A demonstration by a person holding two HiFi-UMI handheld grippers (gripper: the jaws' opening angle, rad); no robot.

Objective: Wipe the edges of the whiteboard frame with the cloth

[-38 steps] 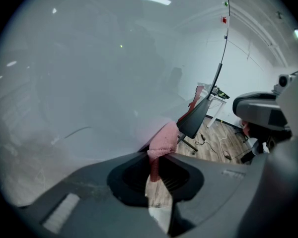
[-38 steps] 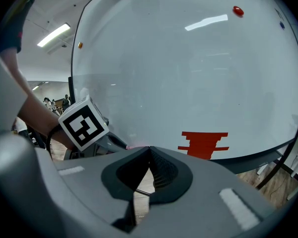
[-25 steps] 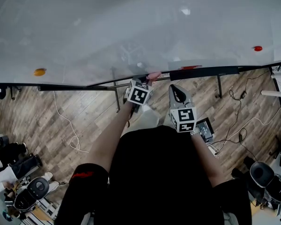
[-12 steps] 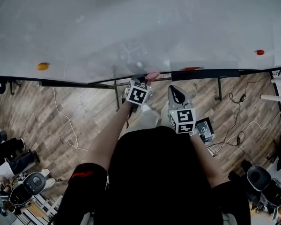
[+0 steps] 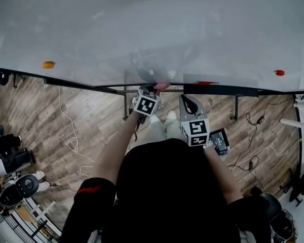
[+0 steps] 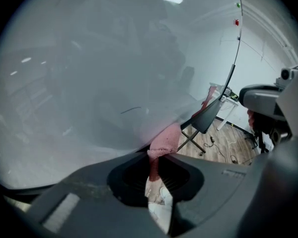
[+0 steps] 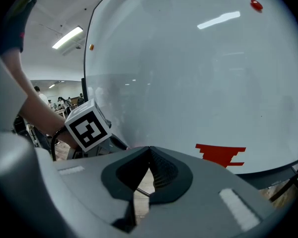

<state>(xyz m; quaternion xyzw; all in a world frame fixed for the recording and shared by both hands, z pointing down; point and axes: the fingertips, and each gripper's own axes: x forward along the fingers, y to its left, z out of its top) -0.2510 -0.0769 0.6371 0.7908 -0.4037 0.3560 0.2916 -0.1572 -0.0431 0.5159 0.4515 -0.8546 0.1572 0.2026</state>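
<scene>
head view: the whiteboard (image 5: 157,29) fills the upper half, and its dark bottom frame (image 5: 66,83) runs across from the left edge to the right edge. the left tongs (image 5: 153,89) reach up to that bottom frame near the middle, with a pink cloth (image 5: 162,86) at their tip touching the frame. the right tongs (image 5: 189,99) hang just beside them, lower, with their tip apart from the board. a dark tray (image 5: 220,89) sits on the frame to the right of the cloth, with a red mark (image 5: 205,83) above it. an orange magnet (image 5: 48,65) is far to the left and a red magnet (image 5: 279,73) far to the right. the frame to the left of the cloth is bare. below lies a wooden floor (image 5: 91,120) with loose cables.

left gripper view: the left tongs (image 6: 156,155) are pinched narrow on the pink cloth (image 6: 165,139), which pokes out past the tips against the board's lower edge. the white surface (image 6: 114,73) spreads up and left; the side frame (image 6: 239,38) curves down at the right.

right gripper view: the right tongs (image 7: 149,150) are closed tip to tip with nothing between them. the whiteboard (image 7: 188,73) stands ahead, with the red mark (image 7: 219,154) close and low. the marker cube (image 7: 88,124) of the left tongs shows at the left.
</scene>
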